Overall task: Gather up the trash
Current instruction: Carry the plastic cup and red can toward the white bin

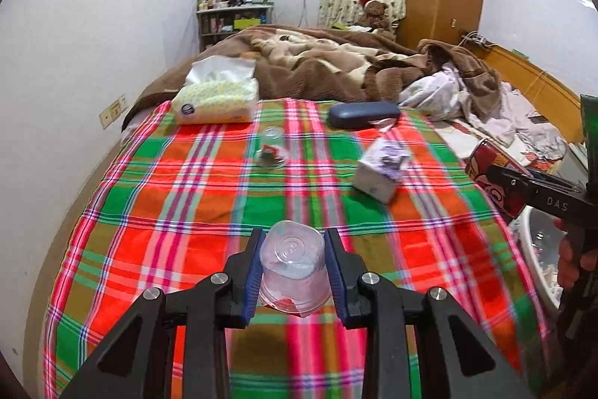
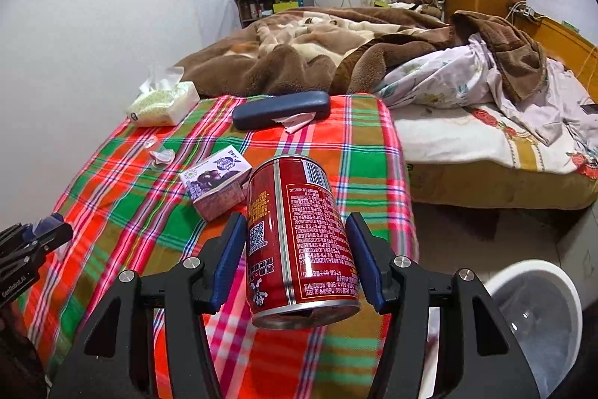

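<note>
In the left wrist view my left gripper is shut on a clear plastic cup, held bottom-up above the plaid cloth. In the right wrist view my right gripper is shut on a red drink can, its blue pads pressing both sides. On the cloth lie a second clear cup with a red scrap inside and a purple juice carton on its side. A white bin stands on the floor, low at the right of the bed.
A tissue pack and a dark blue glasses case lie at the far end of the cloth. Behind them are a rumpled brown blanket and floral bedding. A white wall runs along the left.
</note>
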Tool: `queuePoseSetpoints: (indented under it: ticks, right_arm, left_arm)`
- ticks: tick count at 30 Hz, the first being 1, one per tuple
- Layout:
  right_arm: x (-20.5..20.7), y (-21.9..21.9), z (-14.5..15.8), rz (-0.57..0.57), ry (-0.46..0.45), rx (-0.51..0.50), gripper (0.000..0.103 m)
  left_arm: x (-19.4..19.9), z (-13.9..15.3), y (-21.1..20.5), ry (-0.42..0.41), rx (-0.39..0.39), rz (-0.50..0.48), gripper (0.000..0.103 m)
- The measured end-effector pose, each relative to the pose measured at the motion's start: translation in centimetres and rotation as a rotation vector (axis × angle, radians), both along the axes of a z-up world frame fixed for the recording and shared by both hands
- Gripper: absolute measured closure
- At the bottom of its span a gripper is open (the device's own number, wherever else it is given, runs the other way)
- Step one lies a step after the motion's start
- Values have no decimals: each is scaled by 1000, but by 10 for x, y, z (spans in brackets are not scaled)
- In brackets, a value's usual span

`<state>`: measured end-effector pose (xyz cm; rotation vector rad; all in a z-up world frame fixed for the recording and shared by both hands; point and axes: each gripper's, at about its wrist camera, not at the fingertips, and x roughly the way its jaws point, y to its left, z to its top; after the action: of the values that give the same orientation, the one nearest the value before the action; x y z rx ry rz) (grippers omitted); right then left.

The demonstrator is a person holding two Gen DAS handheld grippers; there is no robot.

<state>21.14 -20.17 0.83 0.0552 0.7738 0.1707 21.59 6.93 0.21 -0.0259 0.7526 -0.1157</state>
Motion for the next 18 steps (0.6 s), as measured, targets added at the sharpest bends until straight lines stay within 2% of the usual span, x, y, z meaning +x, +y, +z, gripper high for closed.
queuePoseSetpoints:
  ticks: [11, 18]
  right_arm:
    - [-44, -37, 14, -66, -47, 5, 46]
    - [-70, -66, 17, -122, -63, -1, 46]
  left_arm:
    - [-39, 27, -63, -60, -8, -114, 71]
    - [-61, 34, -109, -82, -15, -206, 71]
